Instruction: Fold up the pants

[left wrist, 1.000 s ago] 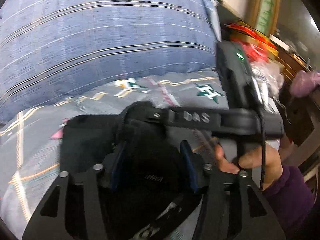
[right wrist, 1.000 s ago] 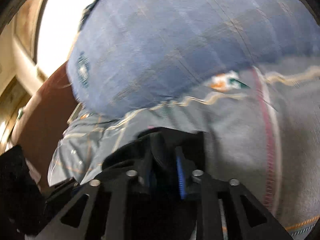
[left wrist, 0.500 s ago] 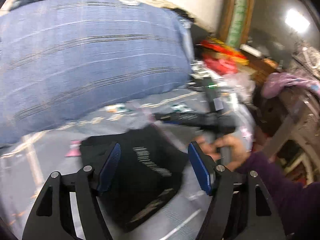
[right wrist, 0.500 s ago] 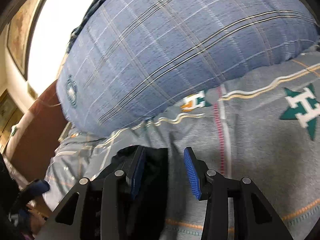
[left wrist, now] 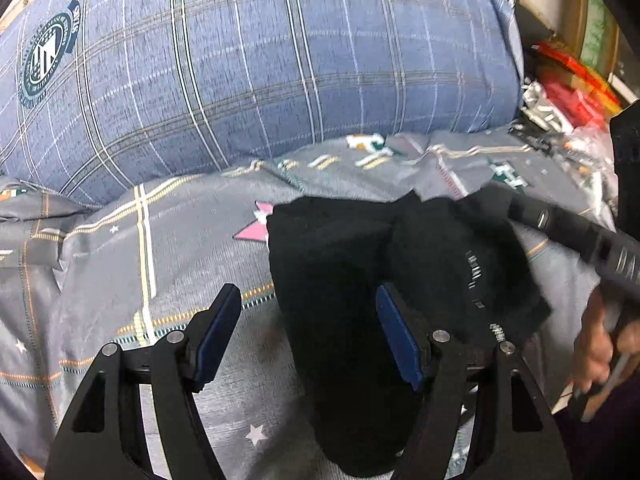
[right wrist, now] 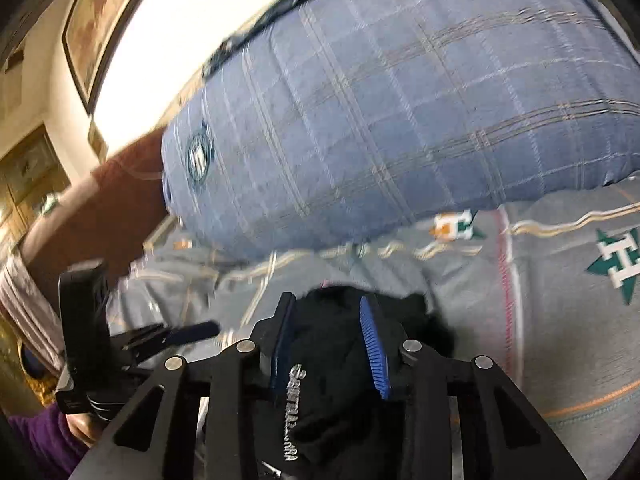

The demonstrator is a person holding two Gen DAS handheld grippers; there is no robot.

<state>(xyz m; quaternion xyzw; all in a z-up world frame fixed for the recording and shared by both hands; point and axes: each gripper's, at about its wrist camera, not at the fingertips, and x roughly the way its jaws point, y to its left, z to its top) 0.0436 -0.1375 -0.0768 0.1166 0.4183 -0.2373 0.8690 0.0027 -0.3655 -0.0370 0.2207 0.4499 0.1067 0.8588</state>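
Note:
The black pants [left wrist: 360, 280] lie bunched on the grey patterned bedsheet [left wrist: 160, 240], with white lettering on one part. My left gripper [left wrist: 308, 328] is open just above the sheet, its right finger over the pants' left part, holding nothing. In the right wrist view the pants [right wrist: 332, 360] lie between the blue pads of my right gripper [right wrist: 326, 340], whose jaws stand apart around the cloth. The right gripper's body also shows in the left wrist view [left wrist: 580, 236] at the pants' right edge.
A big blue plaid pillow [left wrist: 240, 60] lies behind the pants across the bed; it also shows in the right wrist view [right wrist: 400, 120]. Red packets and clutter [left wrist: 568, 92] sit at the far right. A brown headboard [right wrist: 100, 208] stands at left.
My left gripper let go of the pants, opened and drew back to the left. My right gripper opened, then came over the bunched cloth again. The pants now lie on the sheet.

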